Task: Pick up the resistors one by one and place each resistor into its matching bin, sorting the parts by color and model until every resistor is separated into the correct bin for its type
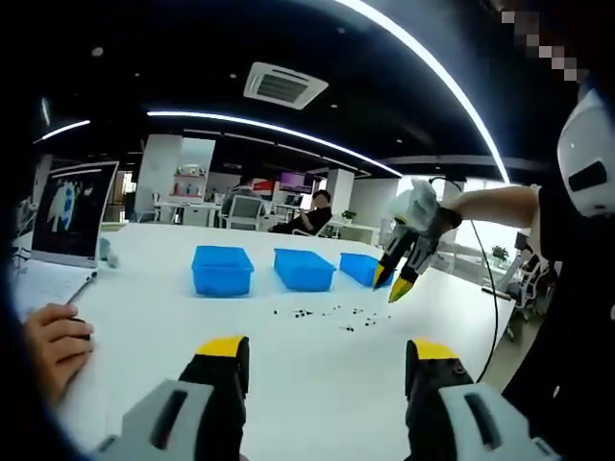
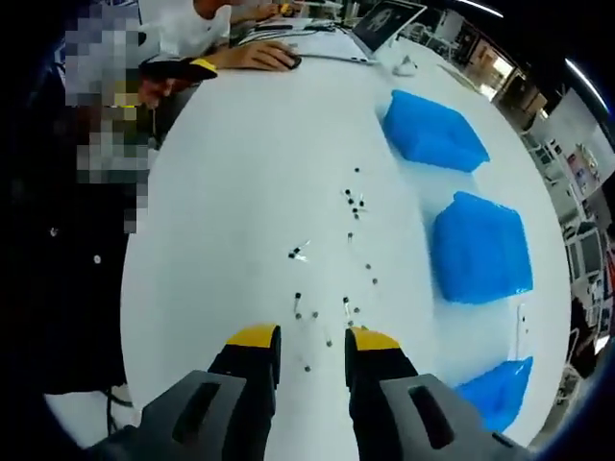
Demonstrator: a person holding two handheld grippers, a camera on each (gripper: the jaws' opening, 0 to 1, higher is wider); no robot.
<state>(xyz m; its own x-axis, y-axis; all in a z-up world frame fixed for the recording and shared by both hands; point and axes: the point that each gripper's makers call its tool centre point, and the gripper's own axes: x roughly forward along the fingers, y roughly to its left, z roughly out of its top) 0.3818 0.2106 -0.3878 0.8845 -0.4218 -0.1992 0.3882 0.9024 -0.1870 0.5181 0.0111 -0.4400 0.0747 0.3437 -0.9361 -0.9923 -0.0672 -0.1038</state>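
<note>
Left gripper (image 1: 327,351): your jaws are spread wide at the bottom of the left gripper view, holding nothing.
Right gripper (image 2: 312,336): your yellow-tipped jaws stand slightly parted and hold nothing; it also hangs at right of centre in the left gripper view.
Resistors (image 2: 354,204): small dark parts scattered mid-frame on the white table (image 2: 240,154).
Bins (image 2: 479,247): 3 blue ones along the right edge of the right gripper view.
Laptop (image 1: 72,211): left edge of the left gripper view.

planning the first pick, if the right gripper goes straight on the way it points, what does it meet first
Probably the scattered resistors on the white table, just ahead of the right gripper's open jaws. Depth is unclear.
</note>
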